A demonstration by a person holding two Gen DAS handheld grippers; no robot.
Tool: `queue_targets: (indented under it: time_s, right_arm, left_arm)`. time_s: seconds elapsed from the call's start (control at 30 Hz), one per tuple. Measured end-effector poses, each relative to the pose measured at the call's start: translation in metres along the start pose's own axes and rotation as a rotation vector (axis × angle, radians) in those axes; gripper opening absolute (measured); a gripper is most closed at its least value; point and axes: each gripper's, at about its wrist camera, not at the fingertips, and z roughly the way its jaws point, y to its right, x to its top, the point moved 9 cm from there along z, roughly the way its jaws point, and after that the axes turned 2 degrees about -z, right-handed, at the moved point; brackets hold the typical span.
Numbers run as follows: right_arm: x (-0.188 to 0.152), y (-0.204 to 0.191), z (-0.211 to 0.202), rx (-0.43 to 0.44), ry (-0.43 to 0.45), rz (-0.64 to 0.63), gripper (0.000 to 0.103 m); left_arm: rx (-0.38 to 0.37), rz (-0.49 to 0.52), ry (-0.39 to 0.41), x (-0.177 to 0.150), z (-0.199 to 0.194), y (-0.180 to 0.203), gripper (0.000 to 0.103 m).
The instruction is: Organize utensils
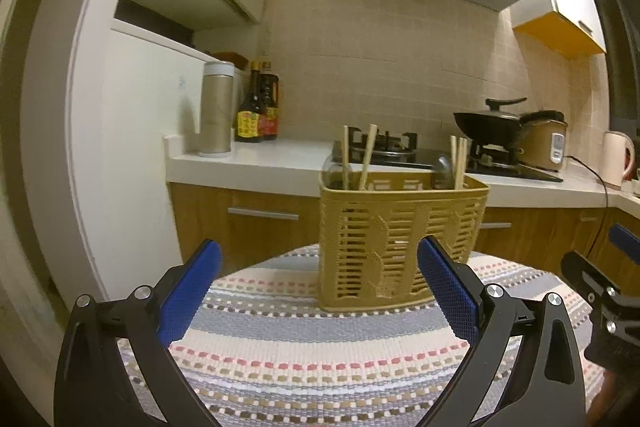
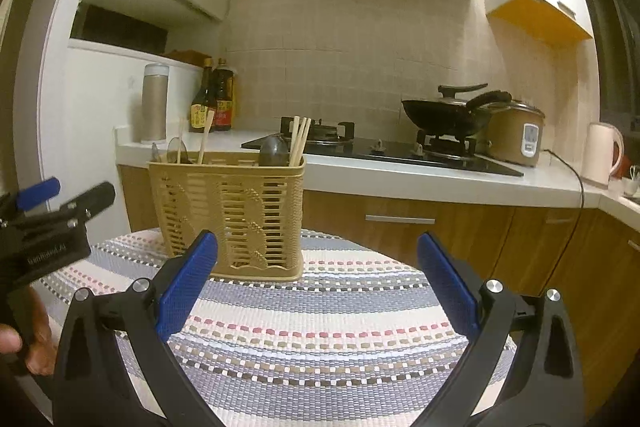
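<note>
A tan slotted utensil basket (image 1: 400,243) stands on a striped cloth (image 1: 304,355). It holds wooden chopsticks (image 1: 367,157) and a dark metal spoon (image 1: 442,171), all upright. My left gripper (image 1: 320,255) is open and empty, just in front of the basket. In the right wrist view the basket (image 2: 232,215) stands left of centre with chopsticks (image 2: 299,141) and a spoon (image 2: 274,149) in it. My right gripper (image 2: 318,251) is open and empty, with the basket behind its left finger. The left gripper also shows at the left edge of that view (image 2: 60,203).
Behind is a kitchen counter (image 2: 400,179) with a gas hob (image 2: 380,149), a black wok (image 2: 448,115), a rice cooker (image 2: 518,137), a kettle (image 2: 602,153), sauce bottles (image 1: 256,107) and a steel flask (image 1: 216,109). The striped cloth (image 2: 320,327) covers a round table.
</note>
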Motion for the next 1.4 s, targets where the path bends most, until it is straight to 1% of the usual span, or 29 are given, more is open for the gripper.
queue_targets:
  time_s: [0.13, 0.27, 0.4, 0.6, 0.93, 1.1, 1.4]
  right_arm:
    - [-0.002, 0.000, 0.002, 0.009, -0.014, 0.006, 0.095]
    - [-0.001, 0.007, 0.003, -0.015, -0.016, 0.014, 0.095]
    - [-0.002, 0.009, 0.004, -0.010, -0.023, 0.027, 0.095]
    - [-0.003, 0.002, 0.003, -0.010, -0.024, -0.001, 0.095]
    - [-0.004, 0.003, 0.003, -0.025, -0.025, -0.008, 0.095]
    - [-0.004, 0.005, 0.004, -0.030, -0.032, 0.000, 0.095]
    - [-0.004, 0.005, 0.004, -0.032, -0.035, 0.003, 0.095]
  left_arm:
    - [0.019, 0.004, -0.002, 0.000, 0.002, -0.003, 0.095]
    - [0.017, 0.008, -0.025, -0.003, 0.006, -0.002, 0.095]
    - [0.005, 0.018, -0.043, -0.007, 0.009, 0.002, 0.095]
    - [0.008, 0.051, -0.040, -0.009, 0.009, 0.009, 0.095]
    - [0.007, 0.040, -0.056, -0.011, 0.010, 0.007, 0.095]
    - [0.011, 0.054, -0.052, -0.012, 0.009, 0.010, 0.095]
    - [-0.001, 0.039, -0.068, -0.013, 0.012, 0.009, 0.095]
